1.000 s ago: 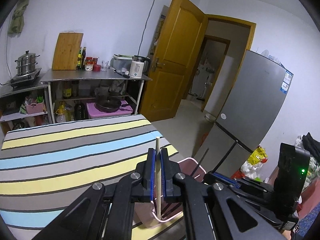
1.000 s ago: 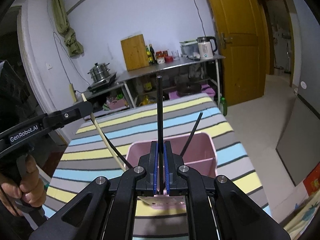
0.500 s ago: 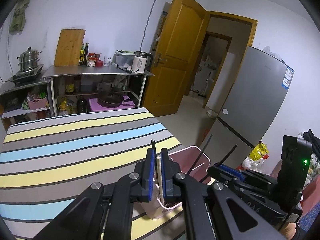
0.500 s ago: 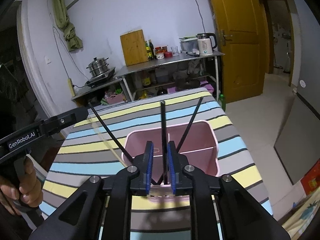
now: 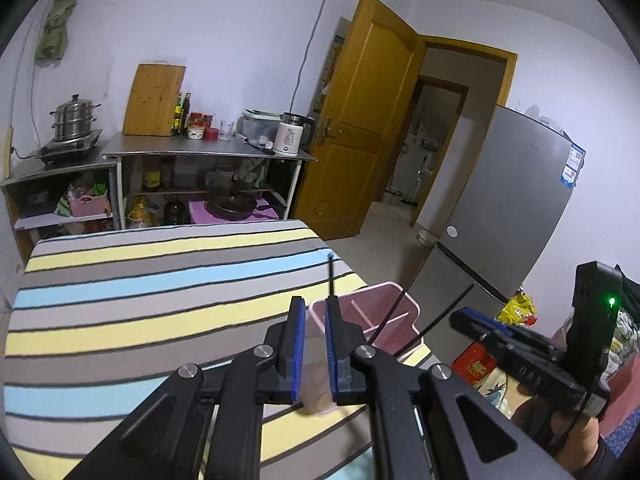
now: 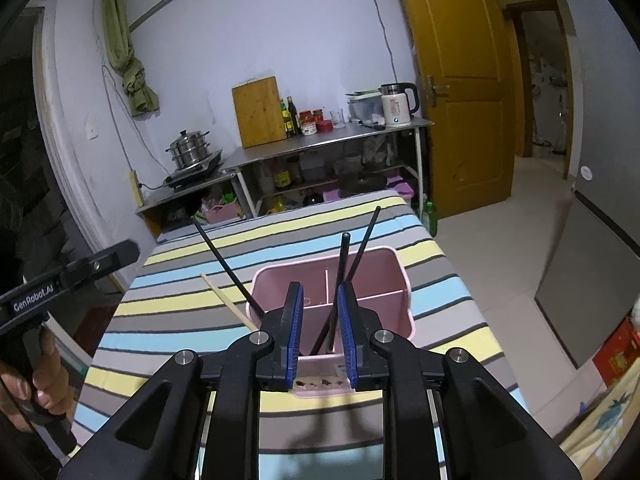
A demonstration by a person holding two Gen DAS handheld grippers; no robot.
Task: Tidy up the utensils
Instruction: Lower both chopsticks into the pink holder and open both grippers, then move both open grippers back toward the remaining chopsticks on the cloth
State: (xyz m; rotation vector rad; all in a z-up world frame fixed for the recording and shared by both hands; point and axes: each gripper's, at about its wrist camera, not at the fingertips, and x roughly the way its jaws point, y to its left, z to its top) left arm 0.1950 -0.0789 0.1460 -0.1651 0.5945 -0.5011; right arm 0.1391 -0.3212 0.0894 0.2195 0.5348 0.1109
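Note:
A pink divided utensil bin (image 6: 394, 292) stands on the striped table (image 6: 168, 316); it also shows in the left wrist view (image 5: 396, 308). Three black chopsticks (image 6: 342, 264) and one pale wooden chopstick (image 6: 228, 300) lean in the bin. My right gripper (image 6: 319, 328) is open and empty just above the bin's near edge. My left gripper (image 5: 313, 340) is open and empty at the bin's left corner; a black chopstick (image 5: 331, 276) sticks up behind its right finger. The right gripper's body (image 5: 520, 360) shows in the left wrist view.
A metal shelf (image 5: 208, 152) with a cutting board, bottles, kettle and steamer pot stands behind the table. An open wooden door (image 5: 368, 120) and a grey fridge (image 5: 504, 208) are to the right. The table's right edge is near the bin.
Both grippers opened and let go of their chopsticks, the left the wooden one, the right a black one. Both chopsticks now rest in the bin. Both grippers drew back slightly.

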